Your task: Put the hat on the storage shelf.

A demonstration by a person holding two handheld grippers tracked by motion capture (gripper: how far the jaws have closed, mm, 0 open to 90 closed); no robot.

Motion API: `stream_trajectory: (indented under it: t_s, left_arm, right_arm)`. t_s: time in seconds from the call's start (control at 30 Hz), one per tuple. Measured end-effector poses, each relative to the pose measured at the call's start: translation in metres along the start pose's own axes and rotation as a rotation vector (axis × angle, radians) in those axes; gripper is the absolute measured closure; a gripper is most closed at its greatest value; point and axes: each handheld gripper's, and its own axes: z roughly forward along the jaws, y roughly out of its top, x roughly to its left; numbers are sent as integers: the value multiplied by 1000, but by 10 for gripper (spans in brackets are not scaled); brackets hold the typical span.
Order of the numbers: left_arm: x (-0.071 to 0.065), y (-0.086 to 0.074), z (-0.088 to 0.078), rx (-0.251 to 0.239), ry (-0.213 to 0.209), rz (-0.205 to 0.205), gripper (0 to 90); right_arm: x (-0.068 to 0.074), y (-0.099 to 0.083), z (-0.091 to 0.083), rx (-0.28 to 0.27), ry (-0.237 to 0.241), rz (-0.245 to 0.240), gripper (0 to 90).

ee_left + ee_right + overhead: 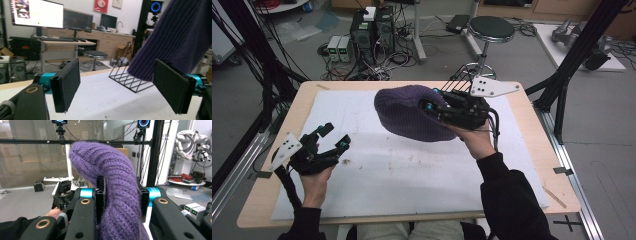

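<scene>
High view: right gripper [435,106] clamped on purple beanie [404,112] at 12 o'clock; left gripper [336,136] apart, at 9.

Both hand-held grippers were black, with turquoise metal collars behind flat, black-padded jaws. The left gripper [331,138] and the right gripper [432,104] each carried a grey three-cornered plate dotted with small dark holes, and a black cable trailed from each. Brass-coloured rings marked the linkage arms. The person wore black long sleeves [510,200] and light trousers.
</scene>
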Motion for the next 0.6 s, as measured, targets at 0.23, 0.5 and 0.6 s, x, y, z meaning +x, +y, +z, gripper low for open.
stream_trajectory:
  t_s: [0.23,0.5,0.6]
  left_arm:
    - [-5,5,11,6,-60,22,206]
    - [-13,12,21,-9,-132,47,231]
    - [-18,12,28,0,-176,65,239]
  right_arm:
    - [7,-2,15,4,27,-2,701]
    - [16,1,27,-34,93,16,718]
    - [18,0,29,-39,113,34,726]
